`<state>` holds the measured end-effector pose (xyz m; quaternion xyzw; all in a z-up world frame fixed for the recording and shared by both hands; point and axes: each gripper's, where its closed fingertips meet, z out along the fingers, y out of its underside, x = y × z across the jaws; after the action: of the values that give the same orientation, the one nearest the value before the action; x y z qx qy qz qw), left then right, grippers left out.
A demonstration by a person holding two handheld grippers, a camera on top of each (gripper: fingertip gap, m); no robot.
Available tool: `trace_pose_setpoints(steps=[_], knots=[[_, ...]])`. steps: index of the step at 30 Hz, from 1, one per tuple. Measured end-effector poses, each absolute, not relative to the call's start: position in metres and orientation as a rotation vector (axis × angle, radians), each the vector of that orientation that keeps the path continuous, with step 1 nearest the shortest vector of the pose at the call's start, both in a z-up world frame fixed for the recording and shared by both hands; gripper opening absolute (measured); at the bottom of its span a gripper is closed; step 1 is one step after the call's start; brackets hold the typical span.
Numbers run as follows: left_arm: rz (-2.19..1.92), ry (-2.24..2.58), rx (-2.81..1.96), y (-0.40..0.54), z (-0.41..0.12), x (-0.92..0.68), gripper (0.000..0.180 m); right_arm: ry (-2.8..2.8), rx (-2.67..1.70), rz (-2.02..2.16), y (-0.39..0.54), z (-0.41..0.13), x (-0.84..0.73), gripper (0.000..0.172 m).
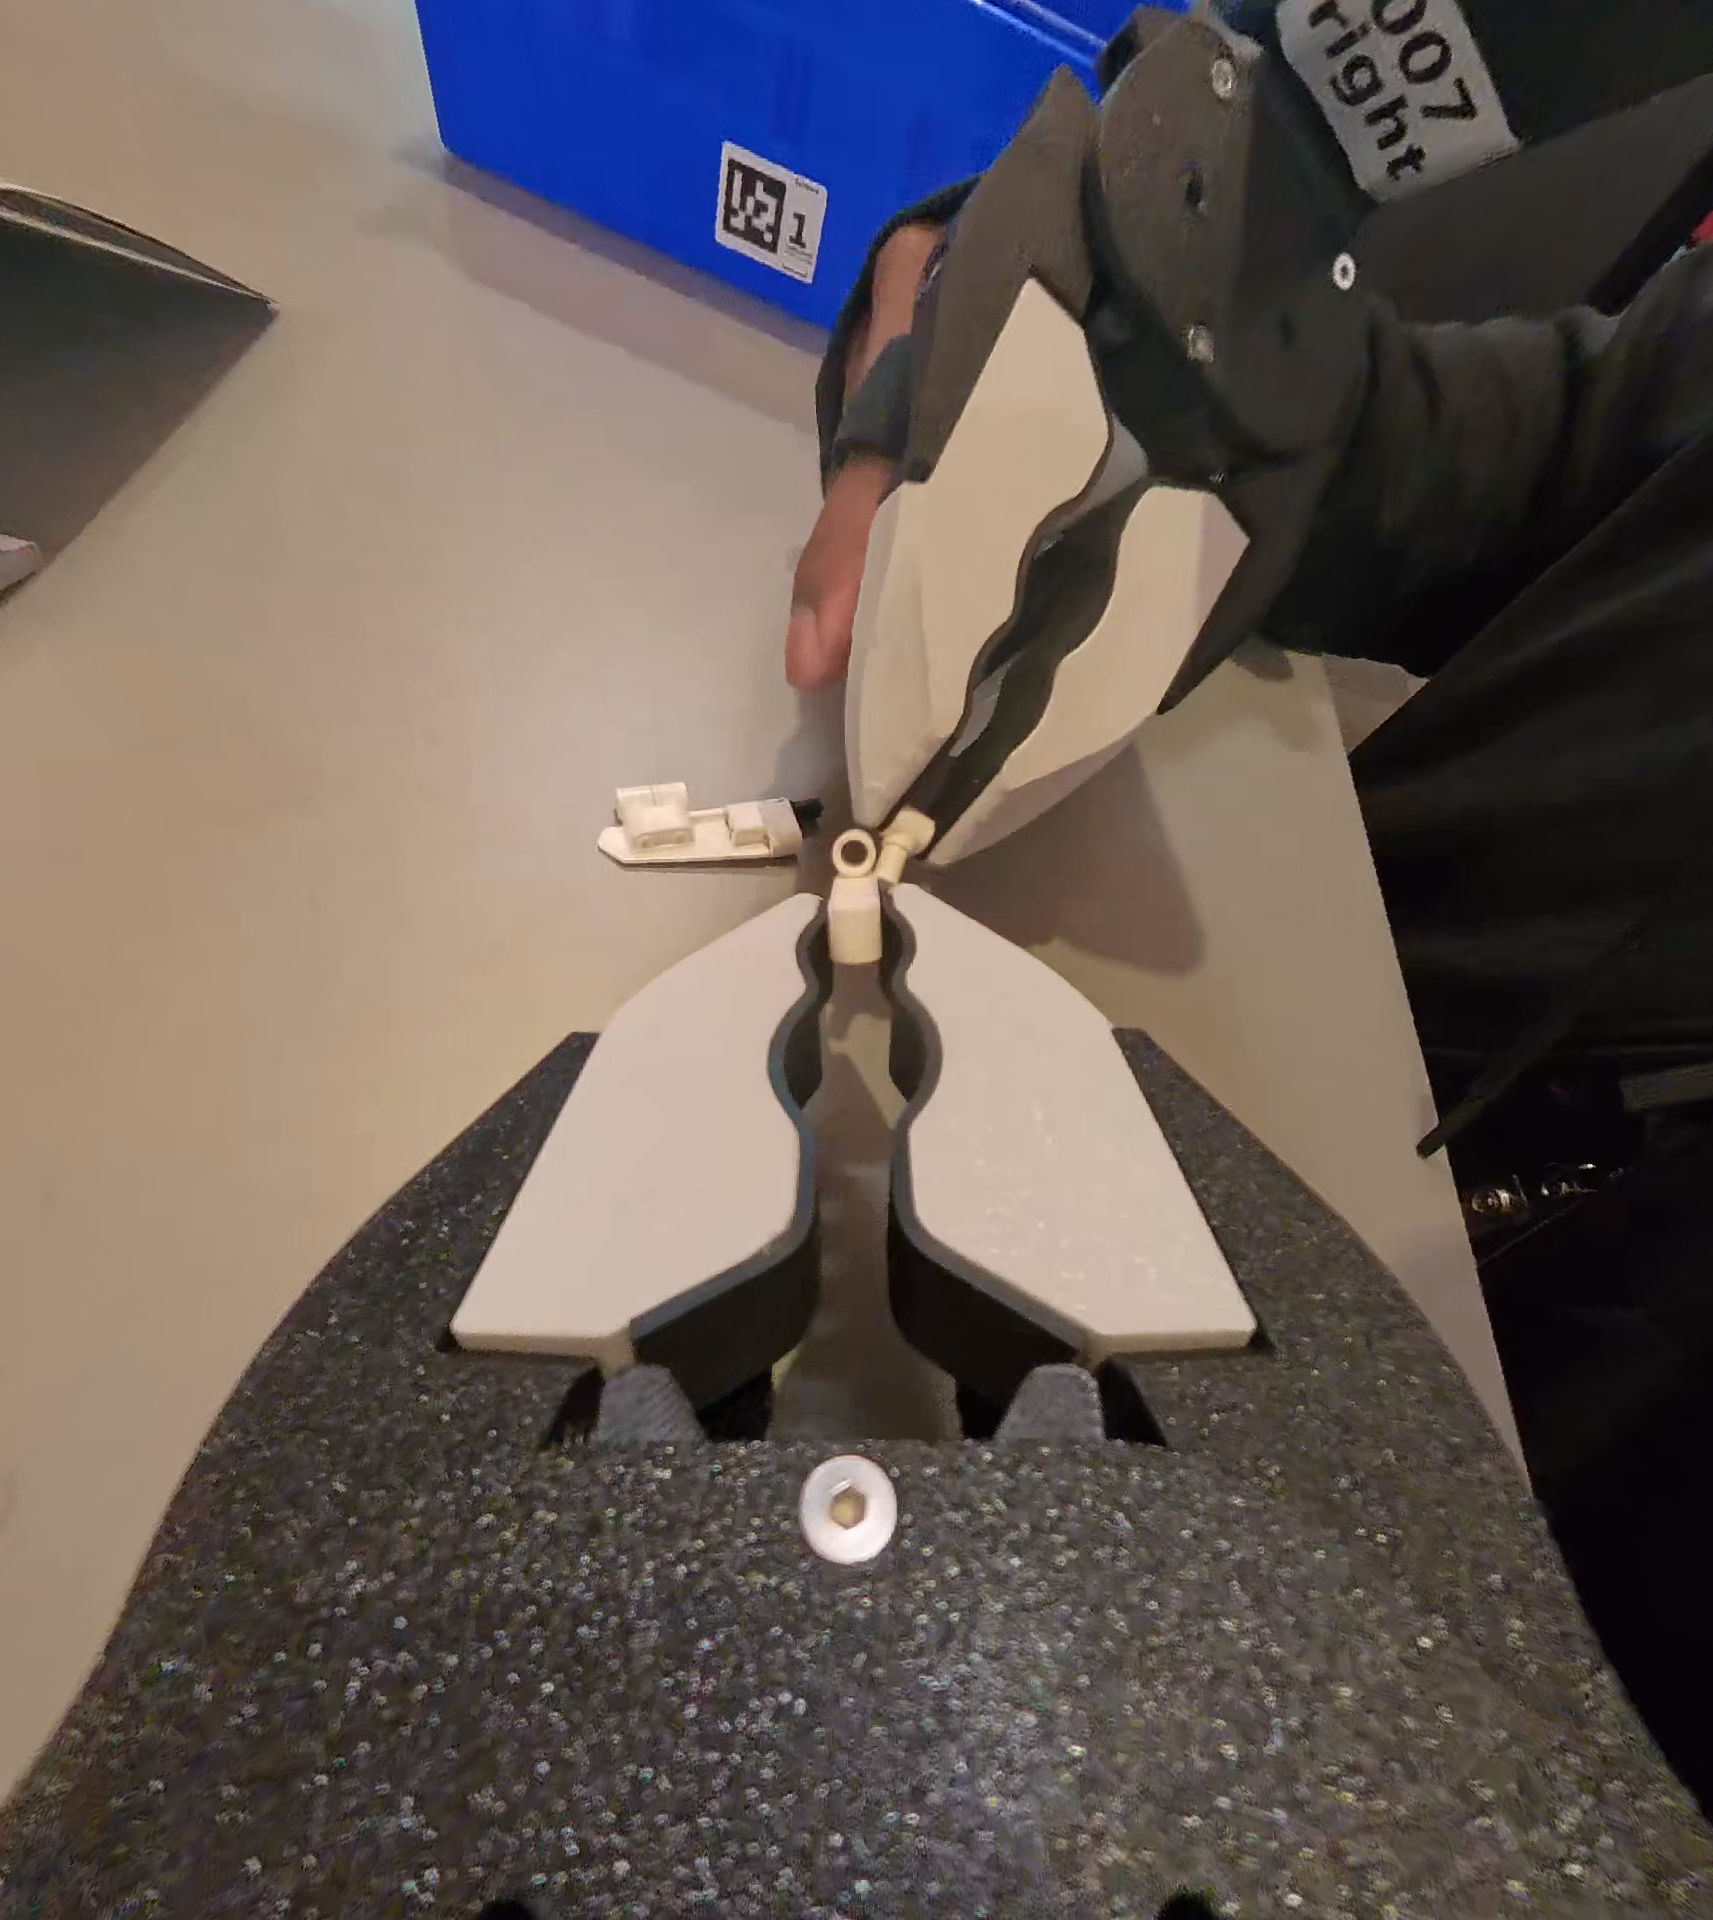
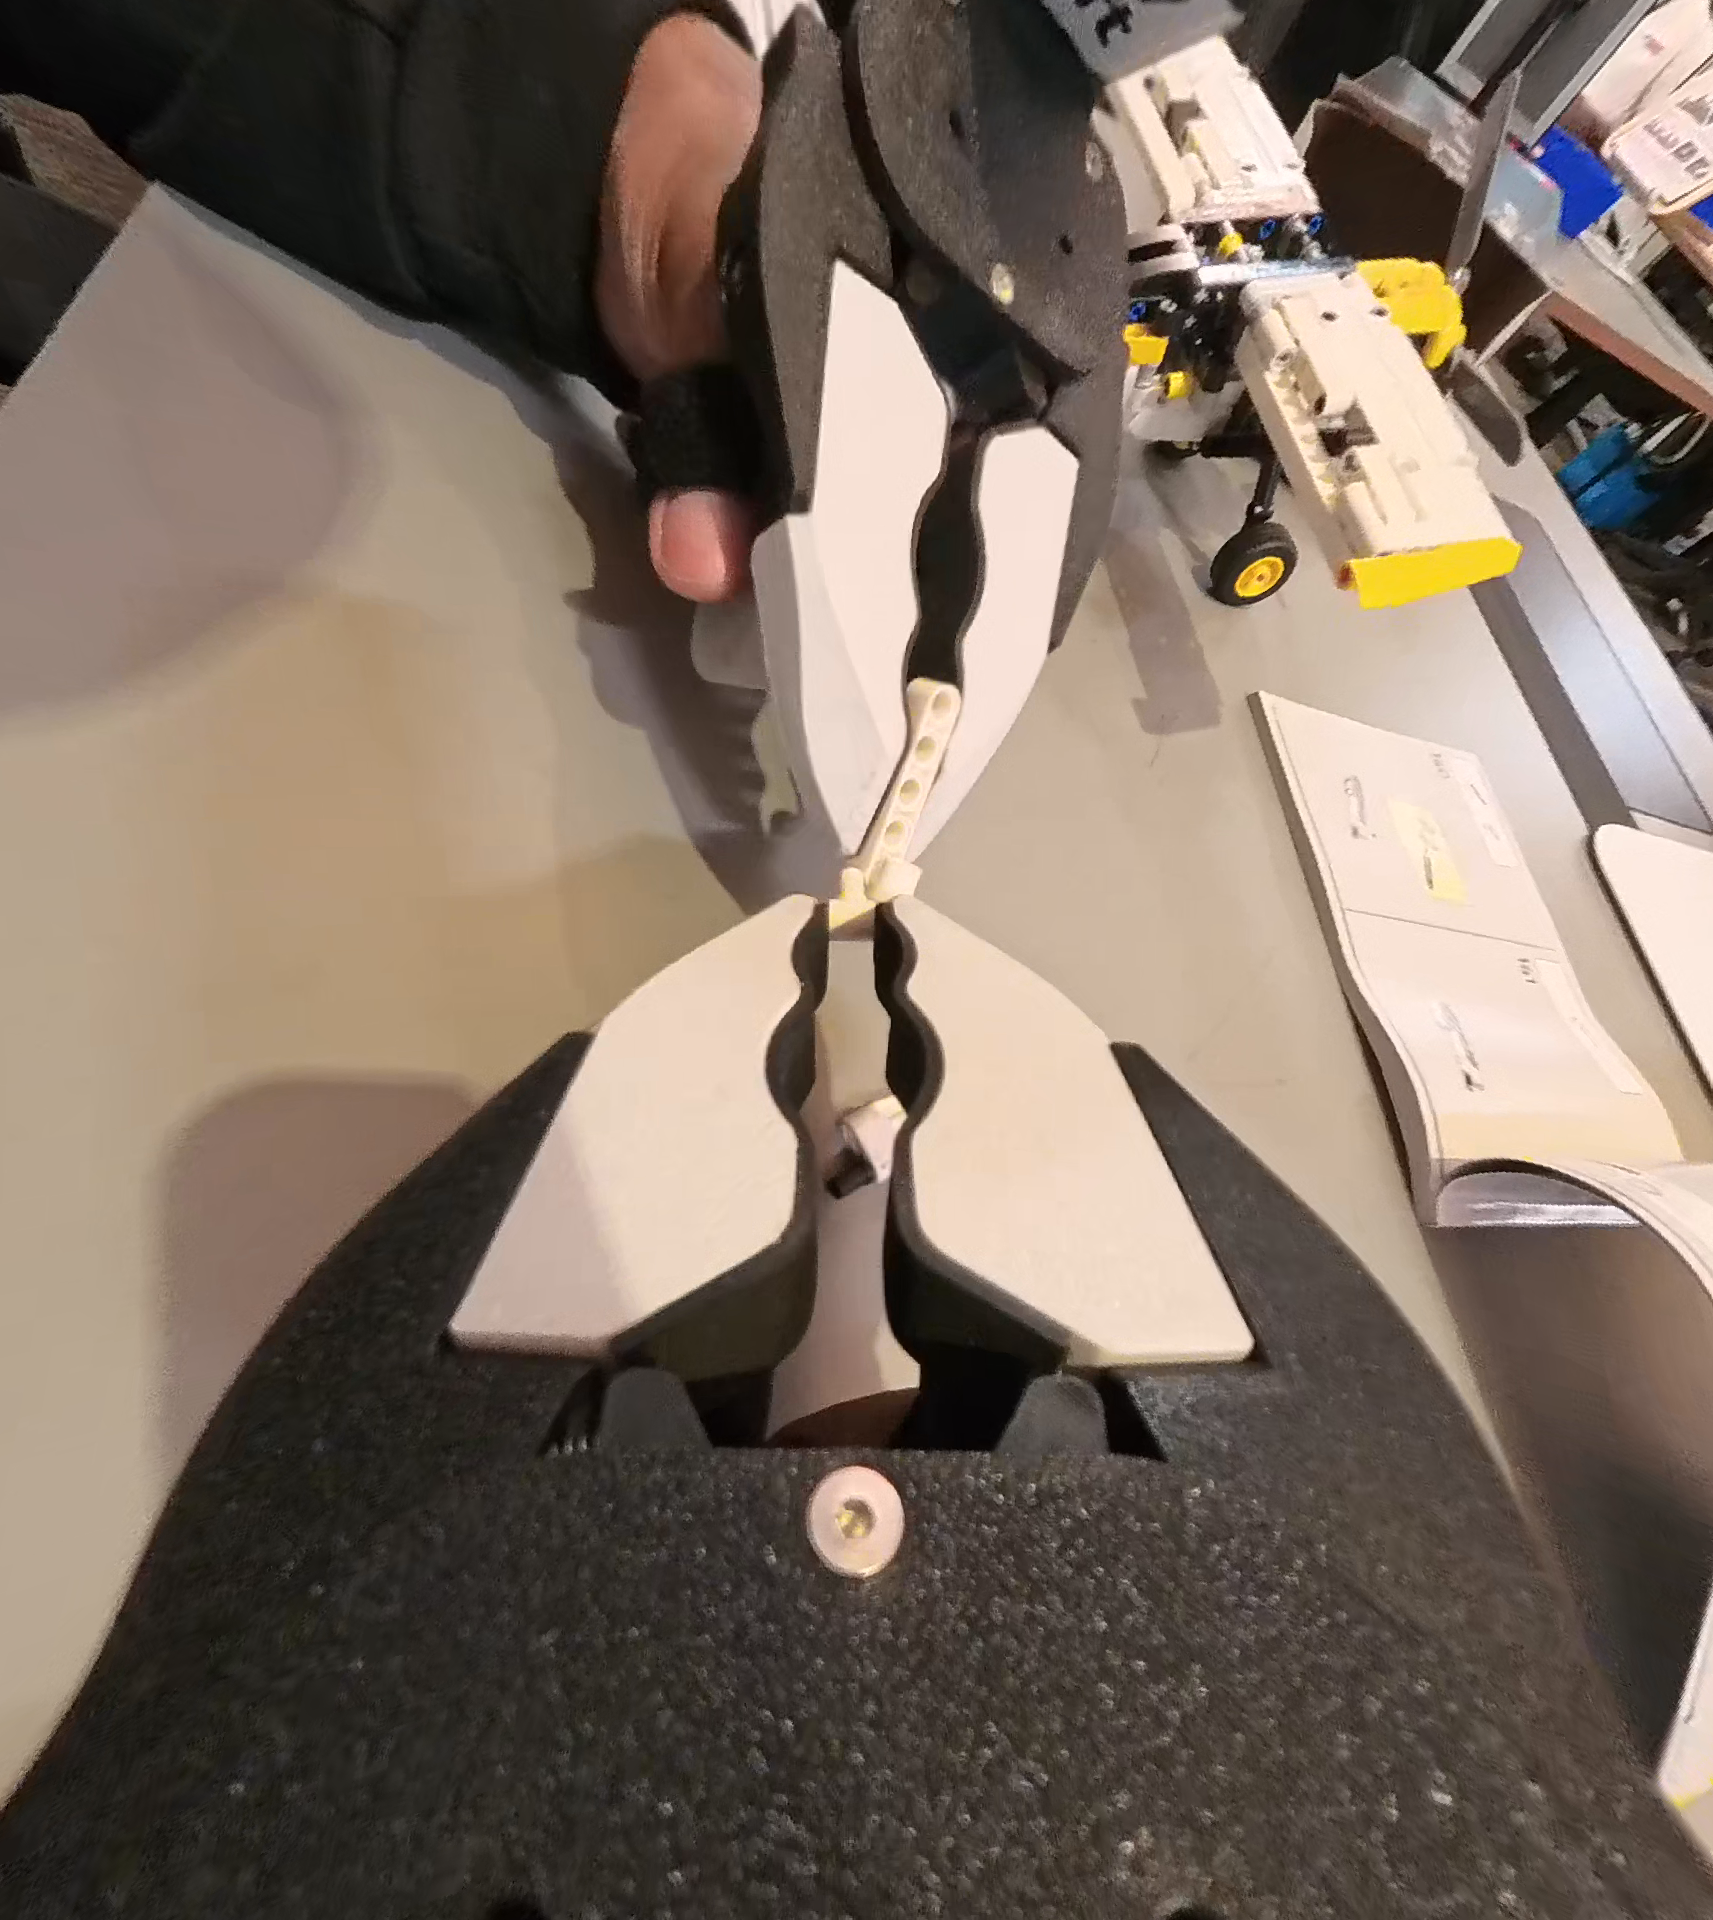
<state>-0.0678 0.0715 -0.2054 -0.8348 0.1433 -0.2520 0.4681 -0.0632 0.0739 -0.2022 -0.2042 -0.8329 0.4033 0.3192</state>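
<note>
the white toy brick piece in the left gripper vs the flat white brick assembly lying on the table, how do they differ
The white brick piece is pinched between the left gripper fingers and lifted off the table; the flat white assembly lies loose on the table, untouched. The held piece is a slim perforated beam with tube-like ends, also gripped by the right gripper; the assembly is a flat plate carrying blocky parts. Both are off-white plastic.

Can't really make out the little white part [image 1: 698, 828] lying left of the fingertips, and the booklet [image 1: 21, 343] farther left gets chopped by the edge.
</note>
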Motion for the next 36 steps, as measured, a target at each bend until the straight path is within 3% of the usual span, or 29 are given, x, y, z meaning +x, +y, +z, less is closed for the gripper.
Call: trace_pose_setpoints(steps=[28,36], knots=[[-0.706,0.19,-1.878,0.081,-0.181,-0.075,0.008,-2.049,-0.593,1.055,0.07,-0.183,-0.075,0.008],[-1.025,0.043,-1.742,0.076,-0.16,-0.079,0.008,-1.814,-0.525,1.107,0.086,-0.15,-0.079,0.008]])
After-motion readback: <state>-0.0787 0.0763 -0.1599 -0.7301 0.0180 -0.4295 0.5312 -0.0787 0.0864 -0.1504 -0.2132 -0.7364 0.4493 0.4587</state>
